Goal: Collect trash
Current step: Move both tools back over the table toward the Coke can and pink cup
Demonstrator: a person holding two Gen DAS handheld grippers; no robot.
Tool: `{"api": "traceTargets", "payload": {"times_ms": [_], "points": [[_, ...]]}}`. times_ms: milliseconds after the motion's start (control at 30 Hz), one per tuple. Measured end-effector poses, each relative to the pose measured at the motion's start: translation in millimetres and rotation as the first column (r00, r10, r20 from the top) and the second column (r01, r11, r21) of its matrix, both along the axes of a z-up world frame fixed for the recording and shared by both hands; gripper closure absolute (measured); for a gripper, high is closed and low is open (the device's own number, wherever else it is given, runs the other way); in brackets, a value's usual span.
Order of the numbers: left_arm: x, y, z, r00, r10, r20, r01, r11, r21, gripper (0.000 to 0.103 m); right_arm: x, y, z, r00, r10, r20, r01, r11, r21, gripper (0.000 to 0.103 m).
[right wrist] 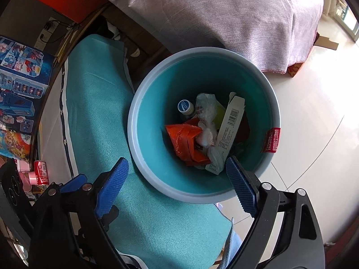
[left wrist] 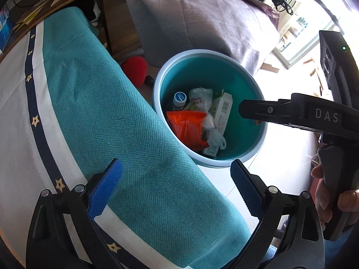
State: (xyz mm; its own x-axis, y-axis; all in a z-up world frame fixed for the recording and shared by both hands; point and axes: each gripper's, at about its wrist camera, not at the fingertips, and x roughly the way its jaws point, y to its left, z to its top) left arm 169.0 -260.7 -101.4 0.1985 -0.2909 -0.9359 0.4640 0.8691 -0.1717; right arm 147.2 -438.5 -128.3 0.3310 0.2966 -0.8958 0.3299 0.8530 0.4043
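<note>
trash sits in the bottom of the teal bin, which stands on the pale floor just beside my teal-draped surface. in my right wrist view the bin fills the centre; in my left wrist view it lies toward 1 o'clock of centre. at 12 o'clock beyond the bin i see a bed under a mauve cover. inside the bin, largest first: an orange plastic bag at 8 o'clock, a white carton with a barcode leaning at 3 o'clock, a crumpled clear bag at 12 o'clock, and a bottle with a blue-and-white cap at 11 o'clock. my left gripper hangs over the cloth with its jaws wide apart and nothing between them. my right gripper hangs above the bin's near rim, jaws spread, empty.
</note>
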Motion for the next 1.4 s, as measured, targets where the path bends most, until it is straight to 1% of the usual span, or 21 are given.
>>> {"api": "traceTargets", "payload": {"times_ms": [167,333,500,633,733,933,1100,1233,1400], "points": [[-6,15,5,1.0,0.011,0.01,-0.011,1.0,-0.016,0.006,-1,18,9,1.0,0.03,-0.003,-0.03,0.999,-0.017,0.018],[-12,44,8,0.999,0.036,0.022,-0.035,0.999,-0.019,0.006,1,42,20,0.998,0.07,0.004,-0.07,0.997,-0.037,0.018],[-17,90,13,0.995,0.097,0.037,-0.096,0.995,-0.017,0.006,8,80,32,0.99,0.14,0.011,-0.139,0.989,-0.057,0.018],[-21,137,20,0.983,0.175,0.058,-0.173,0.985,-0.024,0.006,18,125,39,0.975,0.221,0.012,-0.22,0.973,-0.062,0.018],[-24,180,23,0.967,0.246,0.067,-0.244,0.969,-0.035,0.006,26,164,44,0.957,0.291,0.013,-0.289,0.955,-0.069,0.018],[-31,263,25,0.923,0.38,0.064,-0.377,0.925,-0.055,0.006,43,246,48,0.908,0.418,-0.007,-0.418,0.906,-0.072,0.018],[-38,332,27,0.883,0.462,0.082,-0.459,0.887,-0.051,0.006,55,313,47,0.853,0.52,-0.041,-0.522,0.847,-0.1,0.018],[-46,379,30,0.852,0.513,0.103,-0.512,0.858,-0.039,0.006,64,357,43,0.818,0.571,-0.075,-0.576,0.813,-0.09,0.018],[-58,439,32,0.809,0.569,0.145,-0.573,0.819,-0.016,0.006,74,410,47,0.776,0.626,-0.075,-0.631,0.769,-0.104,0.018]]}}
